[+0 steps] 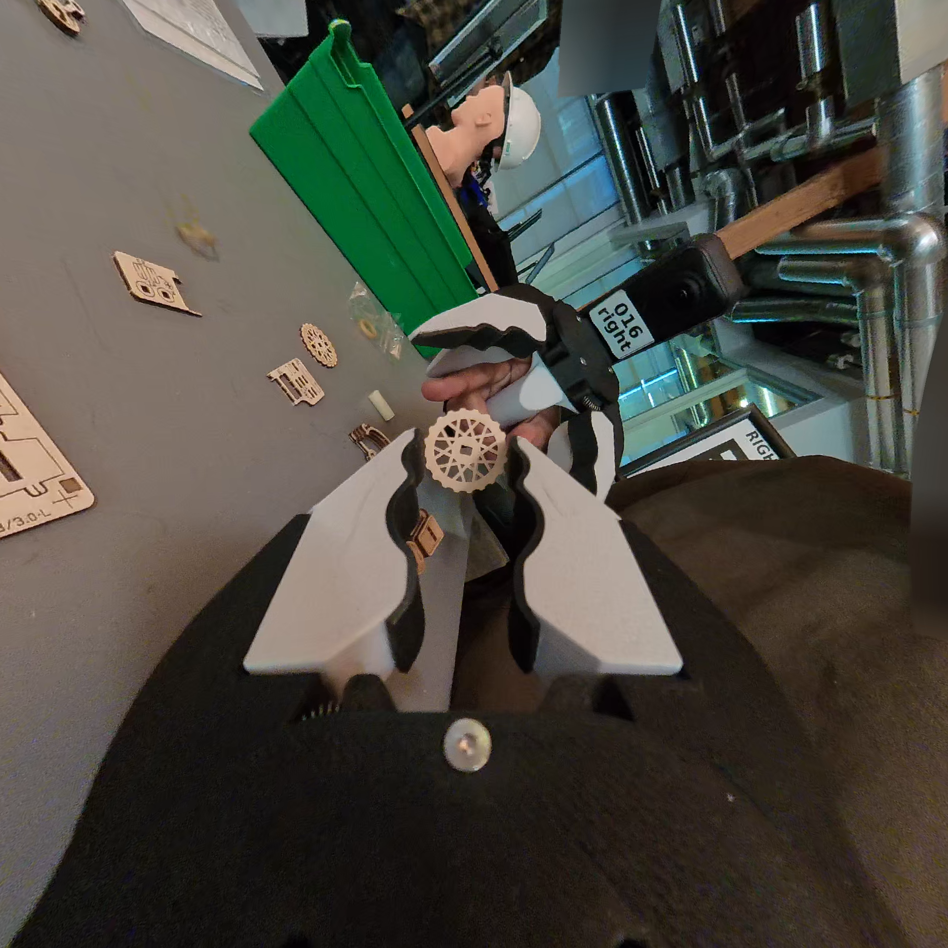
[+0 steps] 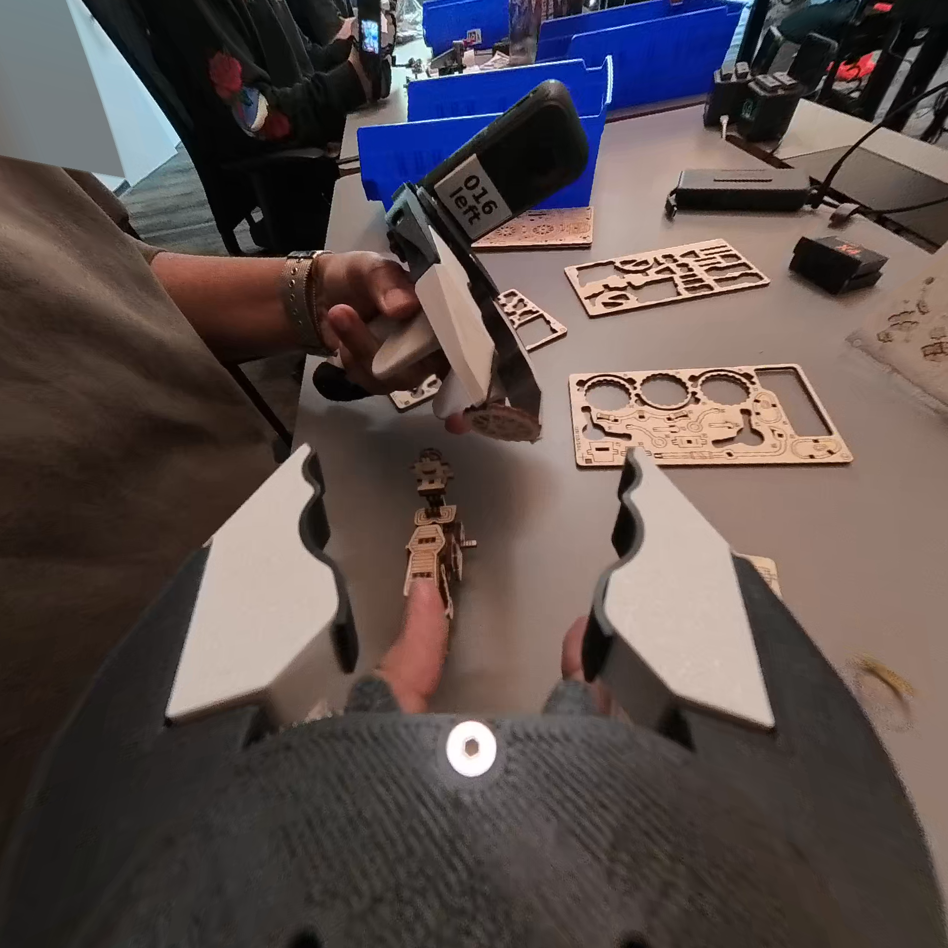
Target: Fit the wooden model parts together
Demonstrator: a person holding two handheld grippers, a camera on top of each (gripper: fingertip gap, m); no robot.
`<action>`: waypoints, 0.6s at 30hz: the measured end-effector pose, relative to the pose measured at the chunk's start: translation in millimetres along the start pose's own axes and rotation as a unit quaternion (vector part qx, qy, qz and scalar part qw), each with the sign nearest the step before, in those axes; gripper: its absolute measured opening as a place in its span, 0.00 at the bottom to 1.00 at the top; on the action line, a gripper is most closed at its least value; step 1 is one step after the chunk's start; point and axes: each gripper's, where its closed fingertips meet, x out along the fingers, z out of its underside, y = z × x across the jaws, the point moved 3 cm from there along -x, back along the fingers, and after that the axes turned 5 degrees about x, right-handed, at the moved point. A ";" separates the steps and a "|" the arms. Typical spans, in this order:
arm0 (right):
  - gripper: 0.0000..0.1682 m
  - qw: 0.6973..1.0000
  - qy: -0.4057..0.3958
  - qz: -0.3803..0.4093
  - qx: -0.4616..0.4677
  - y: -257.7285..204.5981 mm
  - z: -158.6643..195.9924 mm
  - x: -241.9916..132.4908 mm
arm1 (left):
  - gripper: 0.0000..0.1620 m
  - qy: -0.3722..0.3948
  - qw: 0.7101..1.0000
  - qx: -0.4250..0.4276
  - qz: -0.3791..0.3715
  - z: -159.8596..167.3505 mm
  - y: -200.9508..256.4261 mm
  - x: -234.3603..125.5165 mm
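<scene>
My left gripper [image 1: 464,451] is shut on a pale wooden gear wheel [image 1: 466,454], held by its rim at the fingertips above the grey table [image 1: 128,410]. In the right wrist view the left gripper [image 2: 492,420] hangs just beyond a partly built wooden model [image 2: 433,533], with the gear wheel [image 2: 505,423] in its tips. My right gripper [image 2: 469,456] is open wide and empty. The model sits between its fingers, and a bare finger [image 2: 418,641] touches the model's near end. The right gripper also shows in the left wrist view [image 1: 505,410], open.
Punched-out wooden sheets [image 2: 708,426] [image 2: 667,277] lie to the right. Blue bins [image 2: 487,133], a black power brick [image 2: 744,190] and a black box [image 2: 836,264] stand farther back. Loose wooden parts [image 1: 154,282] [image 1: 318,344] and a green bin [image 1: 359,195] are on the table. Both grippers' tips are close together, under 4 cm apart.
</scene>
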 end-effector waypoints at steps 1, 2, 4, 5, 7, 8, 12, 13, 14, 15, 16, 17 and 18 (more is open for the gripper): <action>0.68 1.000 0.001 0.000 0.003 0.7 -0.1 -0.4 | 0.18 -0.001 1.000 0.000 -0.002 0.1 -0.5 0.1; 0.68 1.000 0.003 0.001 0.004 1.3 -0.6 -0.6 | 0.18 -0.003 1.000 0.001 -0.005 0.6 -1.7 0.2; 0.66 1.000 0.011 0.009 0.006 4.1 -2.0 -2.0 | 0.18 -0.004 1.000 0.002 -0.012 1.0 -3.8 0.0; 0.67 1.000 0.013 0.017 0.006 6.6 -2.6 -3.5 | 0.18 -0.002 1.000 0.001 -0.014 0.5 -4.7 -0.5; 0.70 0.998 0.013 0.066 0.007 21.1 -4.0 -10.8 | 0.18 0.002 1.000 0.003 -0.024 -0.8 -7.4 -1.8; 0.69 0.994 0.015 0.107 0.009 33.5 -5.1 -17.9 | 0.18 0.002 0.999 0.006 -0.032 -1.4 -9.1 -2.7; 0.74 0.960 -0.009 0.279 0.031 89.9 3.8 -60.0 | 0.18 -0.006 0.995 0.042 -0.093 -2.8 -19.5 -6.1; 0.74 0.950 -0.014 0.309 0.045 101.1 8.1 -69.2 | 0.18 -0.012 0.992 0.055 -0.112 -3.0 -22.8 -6.1; 0.73 0.940 -0.020 0.334 0.066 111.0 13.7 -76.7 | 0.18 -0.019 0.989 0.069 -0.129 -3.4 -25.6 -5.4; 0.72 0.932 -0.028 0.351 0.086 118.5 19.4 -81.7 | 0.18 -0.029 0.986 0.082 -0.143 -3.9 -27.8 -3.7; 0.71 0.927 -0.034 0.360 0.100 123.2 24.8 -84.2 | 0.18 -0.040 0.983 0.093 -0.154 -4.4 -29.7 -1.2; 0.67 0.924 -0.036 0.365 0.106 126.1 28.3 -85.5 | 0.18 -0.050 0.980 0.104 -0.164 -5.8 -31.7 2.2; 0.60 0.922 -0.034 0.371 0.104 127.9 30.4 -86.5 | 0.18 -0.060 0.976 0.117 -0.173 -7.8 -33.3 6.4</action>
